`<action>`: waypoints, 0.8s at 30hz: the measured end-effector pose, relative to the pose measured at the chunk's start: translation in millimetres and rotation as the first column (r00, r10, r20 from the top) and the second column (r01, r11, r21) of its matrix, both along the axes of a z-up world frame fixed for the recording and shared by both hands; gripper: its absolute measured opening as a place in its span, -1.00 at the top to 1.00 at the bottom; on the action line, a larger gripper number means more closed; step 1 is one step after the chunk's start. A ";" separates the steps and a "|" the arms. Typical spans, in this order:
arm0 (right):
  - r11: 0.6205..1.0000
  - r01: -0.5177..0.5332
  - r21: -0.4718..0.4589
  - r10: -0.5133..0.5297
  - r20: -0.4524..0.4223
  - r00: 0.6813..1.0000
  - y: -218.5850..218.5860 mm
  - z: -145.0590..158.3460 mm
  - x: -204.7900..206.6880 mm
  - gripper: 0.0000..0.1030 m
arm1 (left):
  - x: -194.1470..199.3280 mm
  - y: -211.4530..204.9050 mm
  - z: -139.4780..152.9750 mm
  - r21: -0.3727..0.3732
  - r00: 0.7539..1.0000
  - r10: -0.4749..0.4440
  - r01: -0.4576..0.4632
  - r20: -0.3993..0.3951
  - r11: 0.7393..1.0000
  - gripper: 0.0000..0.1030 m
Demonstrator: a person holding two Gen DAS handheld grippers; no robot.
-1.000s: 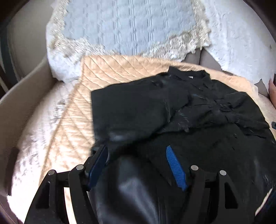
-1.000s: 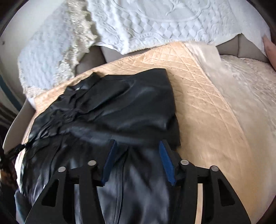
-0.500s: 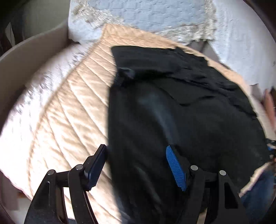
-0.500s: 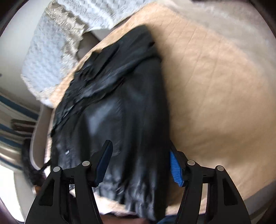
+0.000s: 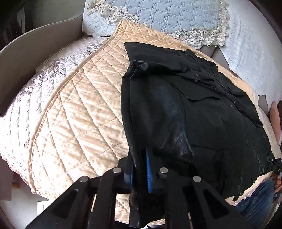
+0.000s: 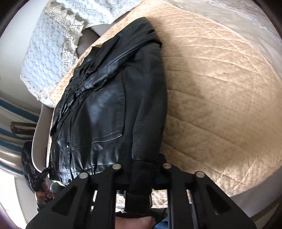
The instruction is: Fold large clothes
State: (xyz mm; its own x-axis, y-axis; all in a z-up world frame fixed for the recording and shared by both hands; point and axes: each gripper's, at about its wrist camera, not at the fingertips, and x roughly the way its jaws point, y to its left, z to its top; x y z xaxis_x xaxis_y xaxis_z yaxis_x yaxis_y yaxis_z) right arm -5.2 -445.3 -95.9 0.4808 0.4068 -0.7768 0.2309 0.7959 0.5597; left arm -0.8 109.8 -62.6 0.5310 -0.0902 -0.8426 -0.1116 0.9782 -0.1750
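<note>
Left claw (image 5: 139, 169) pinched the black jacket (image 5: 185, 112) hem at 6 o'clock; right claw (image 6: 141, 169) pinched its cuff (image 6: 139, 178) on the quilt (image 6: 220, 88).

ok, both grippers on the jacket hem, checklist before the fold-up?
1. Left gripper clamped on black leather jacket near hem: ok.
2. Right gripper clamped on the jacket's ribbed hem cuff: ok, fingers hidden by fabric.
3. Sleeves tucked in over the body: ok on both sides.
4. Collar end flat on the quilted beige cover: cannot tell, ruffled there.
5. Room on the cover beyond the collar, before the lace pillow: ok, tight.
</note>
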 end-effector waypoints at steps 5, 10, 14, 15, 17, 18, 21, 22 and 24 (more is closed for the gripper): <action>0.999 -0.015 -0.045 0.014 -0.011 1.000 6.6 1.4 2.8 0.75 | 5.9 -2.1 -2.7 0.019 1.000 0.012 -0.012 -0.009 1.000 0.74; 1.000 -0.004 -0.027 0.003 -0.016 1.000 2.9 -1.4 4.0 0.76 | 14.0 -1.9 -1.0 0.019 0.999 -0.002 0.002 -0.039 1.000 0.72; 1.000 -0.007 -0.004 0.007 0.019 1.000 -0.6 6.8 0.5 0.85 | 17.8 -2.0 7.8 0.026 0.999 -0.025 0.027 -0.043 0.999 0.92; 1.000 -0.010 0.003 0.010 0.046 0.999 -2.1 14.5 -5.3 0.86 | 16.7 -0.4 13.2 0.025 0.999 -0.022 0.023 -0.034 0.999 0.92; 1.000 -0.023 0.011 0.022 0.073 0.997 -5.5 24.3 -15.5 0.87 | 7.4 4.9 28.2 0.019 1.000 -0.022 0.022 0.002 1.000 0.92; 1.000 -0.022 0.013 0.021 0.082 0.996 -9.4 28.4 -24.3 0.87 | 1.2 9.9 34.6 0.000 1.000 -0.021 0.021 0.017 1.000 0.92; 0.999 -0.040 0.011 0.039 0.077 0.996 -11.9 27.5 -40.6 0.87 | -19.0 19.4 46.2 -0.051 0.999 -0.026 0.028 0.033 0.998 0.92; 0.999 -0.045 0.012 0.044 0.069 0.997 -11.6 24.7 -44.0 0.87 | -25.0 19.4 46.5 -0.052 0.999 -0.033 0.035 0.034 0.998 0.92; 0.999 -0.044 0.024 0.043 0.047 0.998 -12.0 16.3 -49.5 0.87 | -33.8 21.0 42.6 -0.071 0.999 -0.038 0.040 0.025 0.997 0.92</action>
